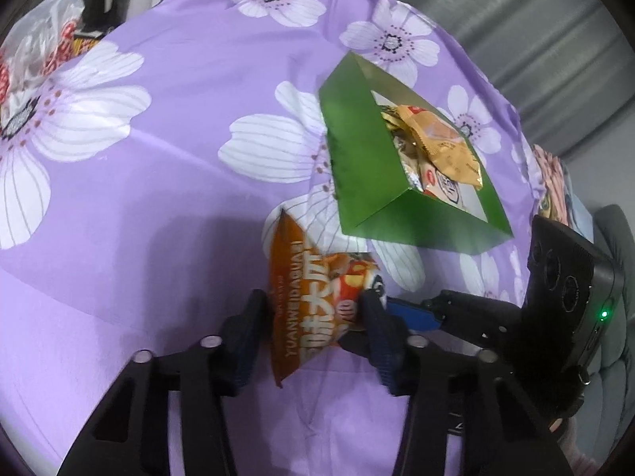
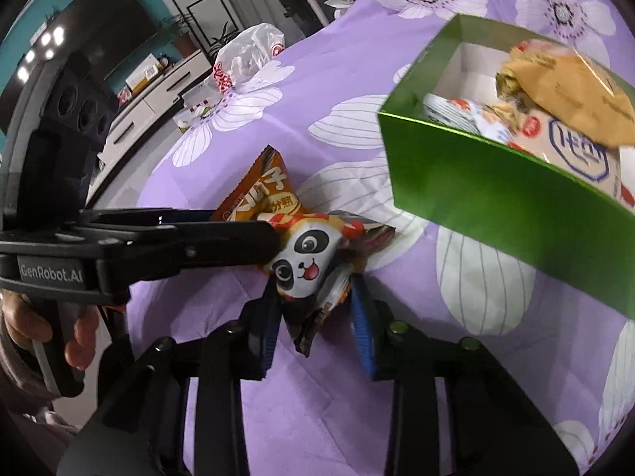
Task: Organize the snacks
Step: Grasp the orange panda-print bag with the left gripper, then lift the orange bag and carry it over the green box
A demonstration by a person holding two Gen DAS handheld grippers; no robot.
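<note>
An orange snack packet (image 1: 295, 309) stands on edge on the purple flowered cloth, and my left gripper (image 1: 315, 303) is shut on it, a finger on each side. Against it lies a panda-print packet (image 2: 307, 261), pinched between the blue-padded fingers of my right gripper (image 2: 315, 291). In the right wrist view my left gripper's fingers (image 2: 222, 238) come in from the left, with the orange packet (image 2: 258, 194) behind them. An open green box (image 1: 357, 158) holding several snack packets sits further back and to the right; in the right wrist view the green box (image 2: 476, 194) is at the upper right.
The purple flowered cloth (image 1: 158, 198) covers the whole surface. A clear plastic bag (image 2: 246, 55) lies at its far left edge. A person's hand (image 2: 75, 333) grips the left tool's handle. A TV and a low white cabinet (image 2: 158, 91) stand beyond the edge.
</note>
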